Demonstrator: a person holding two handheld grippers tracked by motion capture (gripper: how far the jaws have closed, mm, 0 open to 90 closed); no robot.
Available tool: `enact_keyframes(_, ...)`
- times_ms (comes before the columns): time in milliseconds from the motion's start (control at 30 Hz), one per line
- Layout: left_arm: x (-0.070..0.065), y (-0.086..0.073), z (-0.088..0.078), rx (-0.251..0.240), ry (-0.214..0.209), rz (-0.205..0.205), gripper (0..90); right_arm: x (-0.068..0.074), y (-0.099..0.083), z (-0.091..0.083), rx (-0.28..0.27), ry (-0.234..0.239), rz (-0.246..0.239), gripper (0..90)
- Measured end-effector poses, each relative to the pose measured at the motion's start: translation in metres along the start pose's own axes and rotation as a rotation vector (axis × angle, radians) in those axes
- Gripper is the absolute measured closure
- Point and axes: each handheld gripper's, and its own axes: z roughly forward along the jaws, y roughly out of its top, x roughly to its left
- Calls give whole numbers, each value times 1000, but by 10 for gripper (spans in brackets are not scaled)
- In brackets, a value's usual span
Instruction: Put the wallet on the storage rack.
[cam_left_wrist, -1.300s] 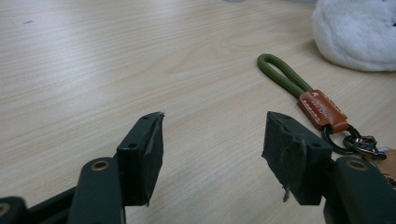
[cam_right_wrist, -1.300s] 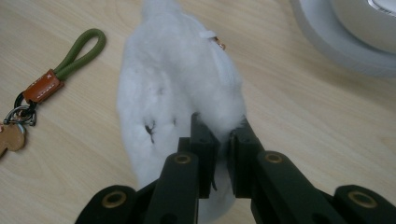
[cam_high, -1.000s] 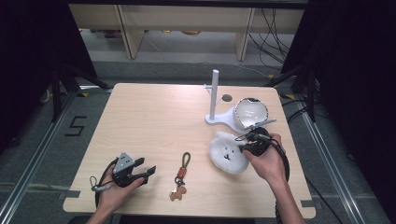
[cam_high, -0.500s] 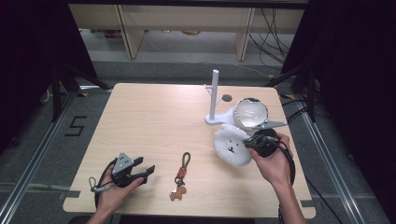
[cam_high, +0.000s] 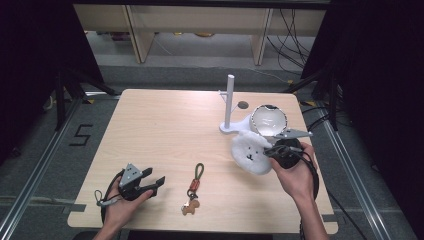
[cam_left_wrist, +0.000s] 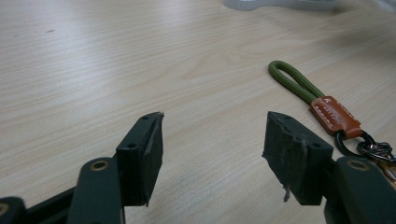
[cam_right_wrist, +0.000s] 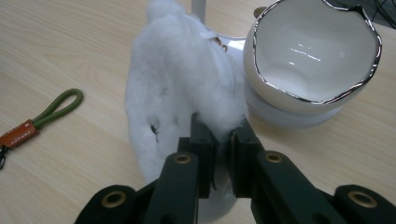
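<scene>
Currently listed, largest first. Table (cam_high: 165, 125): light wood. White fluffy pouch (cam_high: 251, 152): near the right edge, touching the stand's (cam_high: 230, 107) base; shifted slightly since a second ago, likely now about to be lifted. Bowl (cam_high: 268, 120): white, just behind it. Right gripper (cam_right_wrist: 219, 133): jaws clamped on the pouch's edge. Left gripper (cam_left_wrist: 212, 140): jaws apart, idle near the front-left corner. Keyring (cam_high: 194, 189): front edge, untouched.

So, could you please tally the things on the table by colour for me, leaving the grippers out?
White: 3 – fluffy pouch, bowl, stand
Green and brown: 1 – keychain
Total: 4
</scene>
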Motion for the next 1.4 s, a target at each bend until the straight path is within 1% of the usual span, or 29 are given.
enact_keyframes(33,0,0,0,0,0,0,368,0,0,0,0,0,0,833)
enact_keyframes(67,1,-1,1,-5,0,-6,368,0,0,-1,-16,-4,15,833)
enact_keyframes(133,2,-1,1,-13,-2,-6,368,0,1,-3,-13,-10,17,833)
enact_keyframes(300,2,-2,0,-22,12,-7,365,-2,0,-4,-25,-10,4,833)
enact_keyframes(333,2,-2,0,-25,12,-6,364,-2,1,-5,-37,-13,17,833)
enact_keyframes(433,2,-2,0,-27,18,-1,364,-2,1,-6,-44,-15,29,833)
enact_keyframes(467,2,-3,1,-25,23,1,364,-4,0,-7,-42,-23,13,833)
enact_keyframes(500,2,-3,1,-25,23,1,364,-4,0,-7,-42,-23,13,833)
enact_keyframes(533,3,-3,2,-31,19,3,365,-3,0,-8,-52,-19,45,833)
enact_keyframes(567,3,-3,2,-31,19,3,364,-6,0,-7,-66,-26,14,833)
enact_keyframes(600,3,-3,2,-37,22,3,364,-5,1,-9,-62,-29,38,833)
enact_keyframes(633,3,-3,2,-37,22,3,364,-6,1,-9,-63,-25,35,833)
enact_keyframes(700,3,-3,1,-39,29,5,364,-8,1,-10,-76,-37,26,833)
enact_keyframes(733,3,-3,1,-49,31,12,364,-7,2,-11,-79,-41,37,833)
enact_keyframes(767,3,-3,1,-49,31,12,363,-7,2,-11,-79,-41,37,833)
enact_keyframes(800,2,-3,1,-55,33,11,364,-6,3,-13,-85,-40,61,833)
enact_keyframes(833,2,-3,1,-55,33,11,364,-6,3,-13,-85,-40,61,833)
enact_keyframes(867,2,-3,1,-53,36,12,364,-9,4,-15,-93,-51,33,833)
enact_keyframes(900,2,-3,1,-52,37,15,364,-8,6,-17,-92,-53,57,833)
enact_keyframes(967,2,-4,1,-66,30,13,364,-8,7,-18,-102,-52,68,833)
enact_keyframes(1033,2,-4,1,-69,30,13,364,-9,8,-19,-109,-60,65,833)
enact_keyframes(1067,2,-3,0,-64,34,16,364,-11,9,-21,-117,-63,51,833)
enact_keyframes(1100,2,-3,0,-64,34,16,364,-10,9,-21,-112,-61,67,833)
enact_keyframes(1133,2,-4,0,-64,36,15,364,-10,9,-21,-125,-71,65,833)
enact_keyframes(1200,2,-4,0,-65,36,15,364,-11,10,-20,-140,-67,63,833)
enact_keyframes(1233,2,-4,0,-66,36,14,364,-12,11,-21,-132,-70,45,833)
enact_keyframes(1267,2,-4,0,-66,37,14,364,-12,11,-22,-128,-71,57,833)
enact_keyframes(1367,2,-4,0,-70,36,12,364,-12,12,-22,-130,-80,59,832)
enact_keyframes(1400,2,-4,0,-71,35,10,364,-13,12,-22,-139,-81,60,833)
